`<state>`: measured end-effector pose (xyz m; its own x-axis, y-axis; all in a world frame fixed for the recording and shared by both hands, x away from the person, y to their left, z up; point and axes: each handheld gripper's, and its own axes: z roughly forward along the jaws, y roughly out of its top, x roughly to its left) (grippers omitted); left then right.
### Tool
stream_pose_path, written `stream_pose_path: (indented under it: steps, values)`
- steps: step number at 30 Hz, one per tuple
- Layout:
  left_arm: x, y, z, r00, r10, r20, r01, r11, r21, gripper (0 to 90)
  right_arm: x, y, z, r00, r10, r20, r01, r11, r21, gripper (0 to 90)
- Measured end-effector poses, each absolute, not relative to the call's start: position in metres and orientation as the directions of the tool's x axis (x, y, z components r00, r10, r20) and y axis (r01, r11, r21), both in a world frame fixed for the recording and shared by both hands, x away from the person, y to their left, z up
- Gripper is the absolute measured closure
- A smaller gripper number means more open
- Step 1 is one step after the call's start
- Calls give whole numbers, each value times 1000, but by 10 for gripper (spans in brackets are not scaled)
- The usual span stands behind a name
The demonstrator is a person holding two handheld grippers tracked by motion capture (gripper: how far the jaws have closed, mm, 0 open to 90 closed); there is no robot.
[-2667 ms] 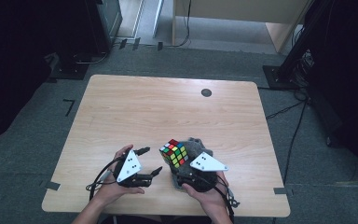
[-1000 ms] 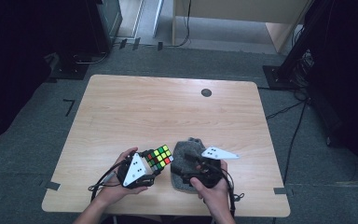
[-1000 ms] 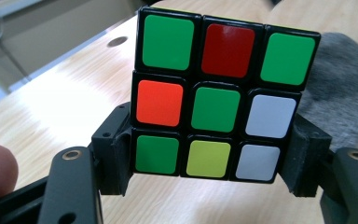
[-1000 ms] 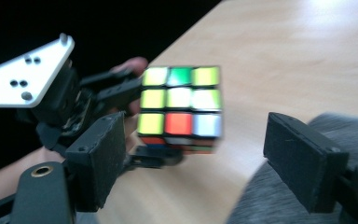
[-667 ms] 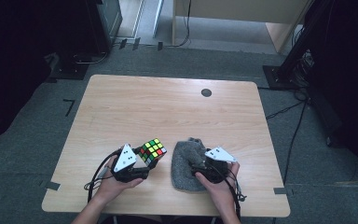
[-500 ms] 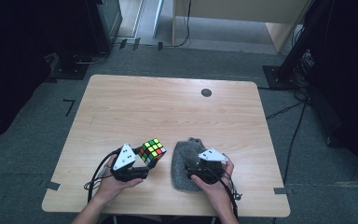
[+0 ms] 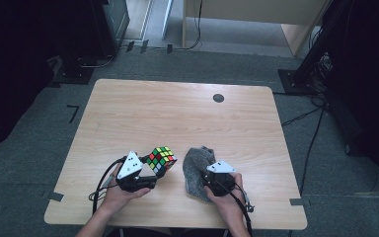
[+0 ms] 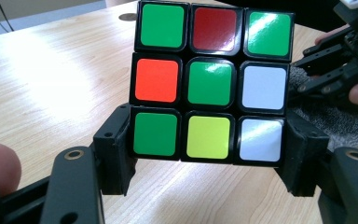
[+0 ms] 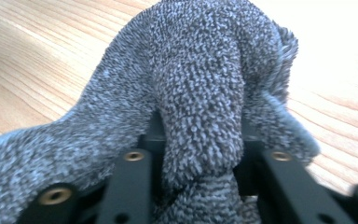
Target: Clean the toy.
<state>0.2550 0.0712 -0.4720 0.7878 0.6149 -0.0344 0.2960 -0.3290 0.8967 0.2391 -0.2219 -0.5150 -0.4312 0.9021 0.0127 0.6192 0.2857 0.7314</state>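
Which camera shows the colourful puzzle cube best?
The left gripper view: the cube sits close up, one face's nine squares clear, between that gripper's jaws. The high view shows the cube small, beside the grey cloth.

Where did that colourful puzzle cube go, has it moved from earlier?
Yes. The cube, held in the left claw, has shifted left, off the grey cloth and toward the table's left edge.

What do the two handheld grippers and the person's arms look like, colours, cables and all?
Both the left gripper and the right gripper are black, each topped by a pale grey three-cornered plate. Their jaws are black bars with brass-coloured screw holes. A black cable trails from each toward the table's near edge. The forearms are bare, with no sleeves in sight.
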Motion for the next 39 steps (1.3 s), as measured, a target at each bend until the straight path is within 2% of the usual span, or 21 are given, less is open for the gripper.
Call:
stream_pose_path:
  steps: [3, 7, 10, 16, 19, 25, 31, 36, 39]
  values:
    - [254, 71, -472, 791, 611, -32, 291, -330, 898, 331, 237, -224, -510, -438, 898, 35, 608, 267, 748, 744]
    - [254, 69, -473, 797, 604, -26, 286, -338, 896, 331, 229, -222, -492, -477, 876, 68, 537, 229, 812, 751]
    - [251, 65, -475, 810, 586, -18, 277, -355, 893, 332, 219, -218, -472, -548, 827, 125, 460, 174, 871, 751]
    - [242, 52, -475, 857, 515, -14, 238, -371, 898, 332, 202, -203, -441, -671, 709, 218, 371, 66, 926, 748]
    - [236, 48, -473, 878, 478, -3, 208, -376, 903, 333, 200, -198, -438, -685, 678, 266, 393, 36, 919, 746]
    - [237, 54, -467, 887, 462, -16, 198, -349, 916, 336, 206, -208, -444, -664, 662, 348, 443, -27, 896, 743]
    - [235, 55, -468, 904, 428, 9, 165, -368, 915, 336, 209, -217, -443, -628, 690, 359, 457, -47, 888, 740]
    - [229, 47, -469, 913, 406, 39, 135, -392, 910, 336, 204, -209, -437, -668, 660, 343, 433, -31, 901, 734]
    - [228, 49, -466, 912, 408, 51, 124, -392, 912, 336, 207, -208, -443, -652, 669, 357, 449, -39, 893, 733]
